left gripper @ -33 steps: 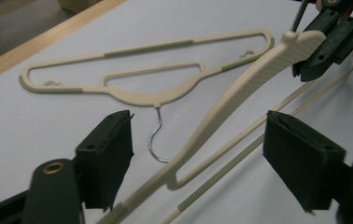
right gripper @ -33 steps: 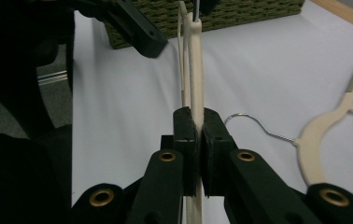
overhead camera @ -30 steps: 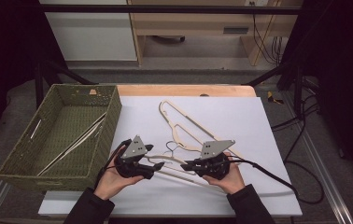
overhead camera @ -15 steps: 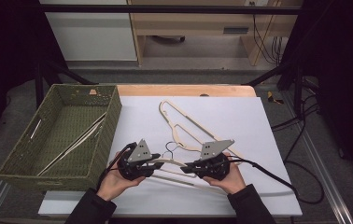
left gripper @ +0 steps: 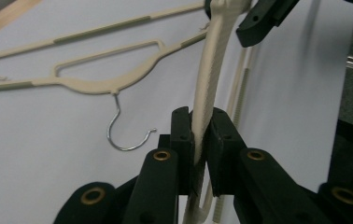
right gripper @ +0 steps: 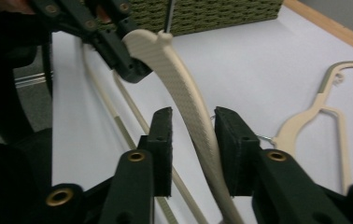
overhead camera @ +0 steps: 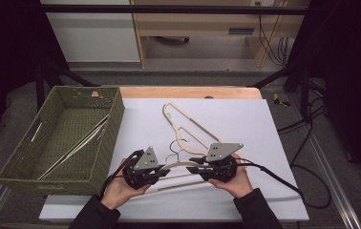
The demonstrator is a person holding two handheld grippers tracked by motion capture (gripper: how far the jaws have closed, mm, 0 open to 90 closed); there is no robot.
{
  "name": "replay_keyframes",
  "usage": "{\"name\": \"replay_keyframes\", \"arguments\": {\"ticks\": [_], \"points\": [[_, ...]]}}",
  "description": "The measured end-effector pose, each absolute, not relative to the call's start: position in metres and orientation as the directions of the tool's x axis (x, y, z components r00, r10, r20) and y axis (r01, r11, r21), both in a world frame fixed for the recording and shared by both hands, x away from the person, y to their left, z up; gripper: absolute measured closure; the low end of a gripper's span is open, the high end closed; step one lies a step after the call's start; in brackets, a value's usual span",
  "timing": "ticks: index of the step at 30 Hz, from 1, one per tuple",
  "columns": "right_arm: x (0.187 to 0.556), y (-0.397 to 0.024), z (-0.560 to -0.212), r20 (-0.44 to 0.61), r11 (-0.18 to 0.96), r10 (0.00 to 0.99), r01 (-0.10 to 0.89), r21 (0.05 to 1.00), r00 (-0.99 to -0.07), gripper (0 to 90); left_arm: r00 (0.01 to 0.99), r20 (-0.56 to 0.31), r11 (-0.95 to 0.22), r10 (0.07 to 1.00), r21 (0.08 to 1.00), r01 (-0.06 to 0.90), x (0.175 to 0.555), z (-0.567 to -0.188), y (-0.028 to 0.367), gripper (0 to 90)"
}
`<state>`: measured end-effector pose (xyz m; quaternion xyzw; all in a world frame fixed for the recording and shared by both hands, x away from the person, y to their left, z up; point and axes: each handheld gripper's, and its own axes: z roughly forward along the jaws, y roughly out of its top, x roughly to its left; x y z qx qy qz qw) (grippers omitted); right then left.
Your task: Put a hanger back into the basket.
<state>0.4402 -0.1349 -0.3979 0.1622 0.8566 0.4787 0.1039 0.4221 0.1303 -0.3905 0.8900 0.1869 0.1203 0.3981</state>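
Note:
A cream plastic hanger [overhead camera: 178, 164] hangs between my two grippers near the table's front edge. My left gripper [overhead camera: 162, 171] has just been closing, and its pads are now shut on one arm of the hanger [left gripper: 207, 84]. My right gripper [overhead camera: 195, 167] has just been opening. In the right gripper view its jaws [right gripper: 193, 116] stand apart, with the other arm of the hanger [right gripper: 184, 93] passing through the gap. A second cream hanger [overhead camera: 183, 126] with a metal hook [left gripper: 123, 135] lies flat farther back.
A green woven basket [overhead camera: 116, 119] stands at the left with a few hangers [overhead camera: 80, 143] inside. The white sheet [overhead camera: 245, 124] covers the table, with a wooden edge [overhead camera: 188, 91] at the back. Black cables [overhead camera: 274, 174] trail off to the right.
The left gripper has edged in toward the hanger and closed on its arm. The right hand has stayed in place.

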Motion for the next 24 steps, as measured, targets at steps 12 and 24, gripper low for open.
{"name": "replay_keyframes", "arguments": {"ticks": [12, 24], "points": [[0.437, -0.140, -0.393, -0.053, 0.445, 0.429, 0.160, 0.881, -0.902, 42.3, 0.899, 0.057, -0.599, 0.433, 0.764, 0.240, 0.414, -0.387, 0.129, 86.3], [0.441, -0.170, -0.388, 0.010, 0.341, 0.550, 0.235, 0.910, -0.835, 19.7, 0.845, 0.075, -0.540, 0.529, 0.798, 0.267, 0.417, -0.379, 0.142, 86.3]]}}
